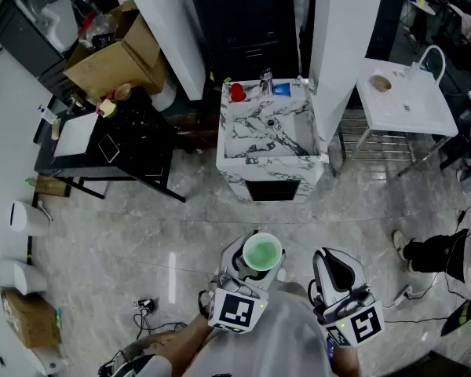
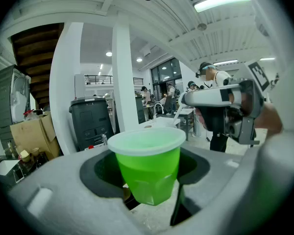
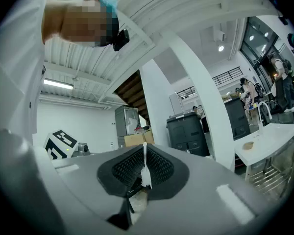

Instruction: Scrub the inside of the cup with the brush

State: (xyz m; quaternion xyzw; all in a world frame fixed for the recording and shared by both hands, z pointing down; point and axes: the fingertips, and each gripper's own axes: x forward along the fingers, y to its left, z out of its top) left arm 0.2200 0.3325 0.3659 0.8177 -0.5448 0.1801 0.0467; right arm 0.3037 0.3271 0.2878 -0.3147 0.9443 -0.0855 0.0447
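A translucent green cup [image 1: 261,252] with a pale rim stands upright between the jaws of my left gripper [image 1: 255,261], which is shut on it, low in the head view. In the left gripper view the cup [image 2: 148,165] fills the middle, its mouth up and its inside hidden. My right gripper [image 1: 335,272] is beside it on the right, apart from the cup. In the right gripper view a thin white brush [image 3: 145,168] with short bristles stands upright, clamped between the black ribbed pads [image 3: 161,166] of that gripper [image 3: 143,174].
Ahead stands a marble-patterned sink [image 1: 251,157] with a red cup [image 1: 237,93] and a faucet [image 1: 266,81] at its back. A white table [image 1: 404,96] is at the right and a black table [image 1: 110,144] with boxes at the left. A person's foot [image 1: 424,251] and cables [image 1: 145,305] are on the floor.
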